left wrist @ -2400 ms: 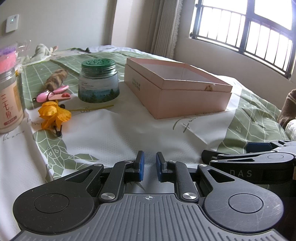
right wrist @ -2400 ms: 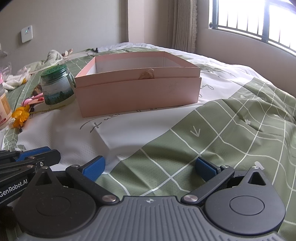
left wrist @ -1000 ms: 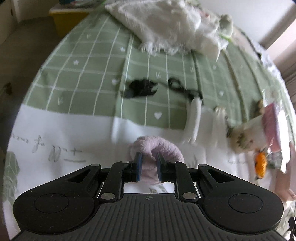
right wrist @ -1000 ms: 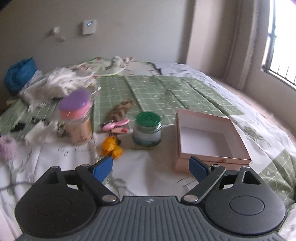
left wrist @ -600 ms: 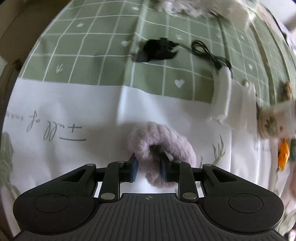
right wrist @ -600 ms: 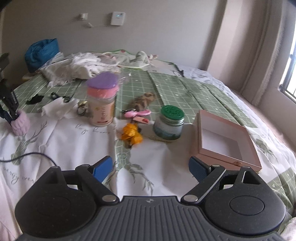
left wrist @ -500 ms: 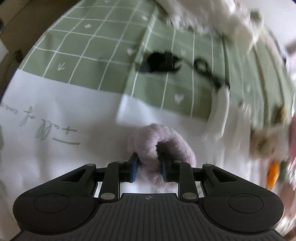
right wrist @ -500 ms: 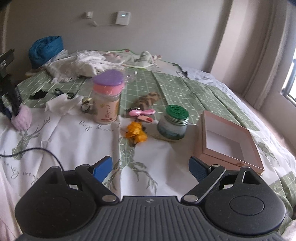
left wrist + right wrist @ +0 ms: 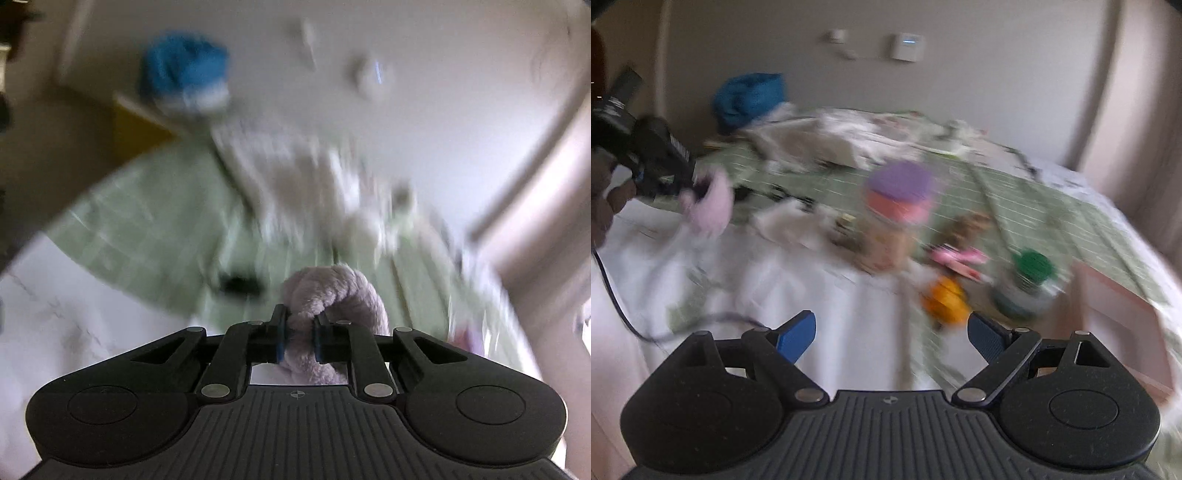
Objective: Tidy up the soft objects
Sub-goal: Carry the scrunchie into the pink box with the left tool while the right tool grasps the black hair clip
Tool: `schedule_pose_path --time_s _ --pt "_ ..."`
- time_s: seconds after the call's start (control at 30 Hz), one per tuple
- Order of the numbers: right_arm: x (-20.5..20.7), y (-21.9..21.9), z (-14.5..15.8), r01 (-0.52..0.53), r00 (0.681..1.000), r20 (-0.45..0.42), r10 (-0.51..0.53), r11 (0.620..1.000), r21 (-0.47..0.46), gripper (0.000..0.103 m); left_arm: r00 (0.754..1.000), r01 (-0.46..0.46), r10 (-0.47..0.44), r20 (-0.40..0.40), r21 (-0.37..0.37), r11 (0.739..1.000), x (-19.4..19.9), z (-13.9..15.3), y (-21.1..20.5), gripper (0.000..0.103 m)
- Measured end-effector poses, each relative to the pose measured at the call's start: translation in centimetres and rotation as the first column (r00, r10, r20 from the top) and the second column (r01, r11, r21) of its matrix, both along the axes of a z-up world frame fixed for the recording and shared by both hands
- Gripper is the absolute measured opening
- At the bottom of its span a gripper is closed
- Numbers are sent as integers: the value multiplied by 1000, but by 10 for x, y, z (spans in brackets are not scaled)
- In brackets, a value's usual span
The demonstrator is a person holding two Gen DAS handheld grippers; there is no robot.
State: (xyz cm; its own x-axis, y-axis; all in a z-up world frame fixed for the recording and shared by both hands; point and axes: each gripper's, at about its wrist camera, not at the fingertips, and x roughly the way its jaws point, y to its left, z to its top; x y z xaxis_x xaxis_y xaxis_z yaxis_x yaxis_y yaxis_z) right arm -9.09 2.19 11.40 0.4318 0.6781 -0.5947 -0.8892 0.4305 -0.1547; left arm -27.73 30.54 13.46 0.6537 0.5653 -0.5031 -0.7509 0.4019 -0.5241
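Note:
My left gripper (image 9: 298, 338) is shut on a fuzzy lilac scrunchie (image 9: 332, 291) and holds it lifted off the bed. In the right wrist view the left gripper (image 9: 696, 184) shows at the far left with the scrunchie (image 9: 711, 210) hanging from it above the sheet. My right gripper (image 9: 891, 338) is open and empty, low over the white part of the bedspread. The open pink box (image 9: 1123, 321) sits at the right edge. Both views are blurred by motion.
On the bed stand a jar with a purple and pink lid (image 9: 895, 218), a green-lidded jar (image 9: 1028, 284), an orange flower (image 9: 945, 299), a pink clip (image 9: 958, 258) and a brown furry item (image 9: 969, 225). White cloths (image 9: 831, 140) and a blue bundle (image 9: 750, 96) lie at the back.
My left gripper has lifted the lilac scrunchie off the sheet and tilted up toward the wall. The right gripper's view has swung slightly; it stays open.

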Motion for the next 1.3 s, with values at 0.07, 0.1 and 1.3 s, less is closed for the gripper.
schedule_pose_path --time_s 0.07,0.1,1.3 --pt "-3 39 3 -88 996 -21 88 996 6 84 995 -79 81 56 -46 996 -15 -9 8 17" --pt "-5 61 4 -135 990 -30 135 991 9 82 990 -109 117 80 -92 990 -22 -16 14 17" --pt "29 187 -45 -57 990 -125 61 998 36 39 996 -61 77 51 -262 963 -4 -68 50 15"
